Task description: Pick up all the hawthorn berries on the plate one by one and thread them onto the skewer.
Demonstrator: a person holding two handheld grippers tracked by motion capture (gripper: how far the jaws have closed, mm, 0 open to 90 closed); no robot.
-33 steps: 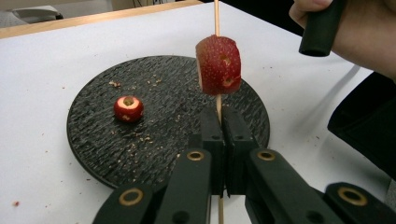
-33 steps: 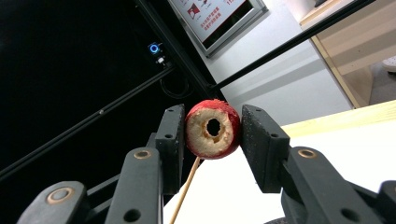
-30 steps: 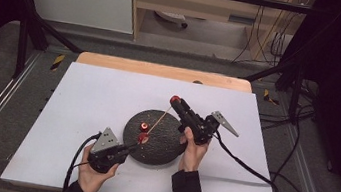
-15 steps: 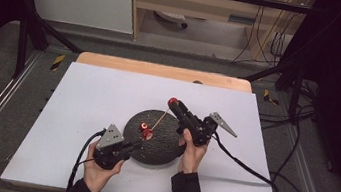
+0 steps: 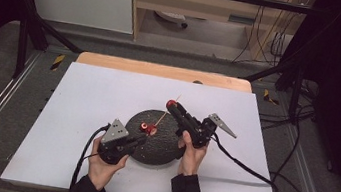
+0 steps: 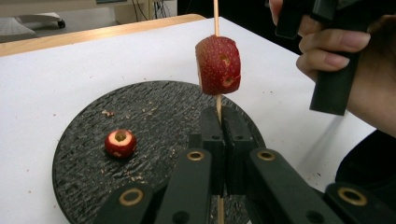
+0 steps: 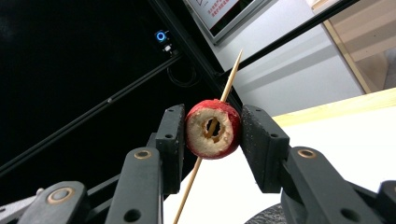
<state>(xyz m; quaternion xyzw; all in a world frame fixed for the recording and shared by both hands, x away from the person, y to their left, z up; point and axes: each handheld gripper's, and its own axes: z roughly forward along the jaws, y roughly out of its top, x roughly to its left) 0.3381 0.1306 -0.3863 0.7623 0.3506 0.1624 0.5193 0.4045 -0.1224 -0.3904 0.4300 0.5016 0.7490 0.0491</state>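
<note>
Barely shifted since a second ago: left gripper [image 6: 218, 135] clamped on skewer [image 6: 216, 16] over the plate's [image 5: 163, 150] near edge, right gripper [image 7: 212, 133] squeezing the fruit slice [image 7: 213, 129] threaded higher up, skewer's length slanting toward the table's far-right corner.

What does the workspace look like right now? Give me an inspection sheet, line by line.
Surface: white table top with a wooden edge at the far side; small crumbs near the plate.
Job's things: round black plate; wooden skewer carrying one cored red fruit; a second cored red fruit piece lying on the plate.
Clutter: nothing seen beyond crumbs on the plate.
Grippers: left gripper shut on the skewer below the fruit; right gripper shut on the fruit on the skewer.
Cables: one black cable trailing from each gripper across the table.
Surroundings: dark metal frame, grey floor, shelving and loose wires behind.
</note>
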